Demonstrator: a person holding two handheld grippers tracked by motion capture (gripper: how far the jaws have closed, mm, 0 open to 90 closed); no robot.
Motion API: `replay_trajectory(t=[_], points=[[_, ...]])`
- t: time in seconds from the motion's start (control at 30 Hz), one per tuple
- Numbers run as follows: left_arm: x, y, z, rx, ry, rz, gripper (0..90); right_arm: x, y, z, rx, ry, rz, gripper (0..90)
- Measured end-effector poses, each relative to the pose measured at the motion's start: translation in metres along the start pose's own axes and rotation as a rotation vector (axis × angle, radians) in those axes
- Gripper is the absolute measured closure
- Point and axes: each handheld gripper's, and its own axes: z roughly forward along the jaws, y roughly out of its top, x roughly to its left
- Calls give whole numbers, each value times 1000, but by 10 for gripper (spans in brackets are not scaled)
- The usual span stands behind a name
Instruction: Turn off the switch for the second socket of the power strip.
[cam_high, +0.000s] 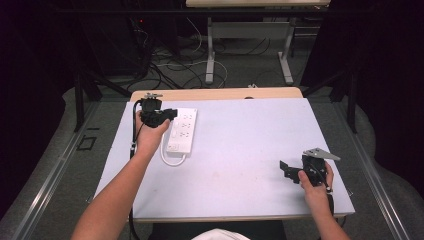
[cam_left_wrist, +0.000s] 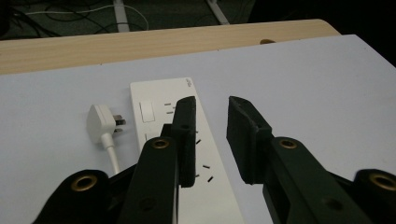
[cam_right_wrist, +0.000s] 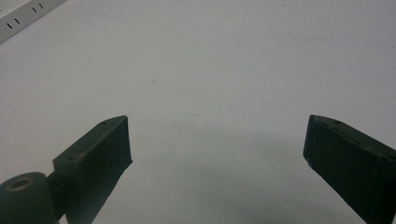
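A white power strip (cam_high: 182, 131) lies on the left part of the pale table top (cam_high: 240, 145), with its cable looped at its near end (cam_high: 172, 161). My left gripper (cam_high: 170, 114) hovers over the strip's far left edge, pointing right. In the left gripper view the strip (cam_left_wrist: 156, 100) runs under the left jaw, and its white plug (cam_left_wrist: 99, 122) lies loose on the table beside it. That gripper (cam_left_wrist: 212, 106) is open by a moderate gap with nothing in it. My right gripper (cam_high: 285, 170) is held near the table's front right, wide open (cam_right_wrist: 217, 128) and empty over bare table.
A wooden strip (cam_high: 215, 94) edges the table's far side. Beyond it the floor carries several cables and another table's legs (cam_high: 210, 60). A corner of the power strip (cam_right_wrist: 23, 16) shows far off in the right gripper view.
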Motion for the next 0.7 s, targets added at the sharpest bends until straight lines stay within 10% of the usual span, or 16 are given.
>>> replay_trajectory(t=[0.7], points=[[26, -3, 32, 102, 70, -57, 875, -1, -1, 3, 13, 9, 16, 73]])
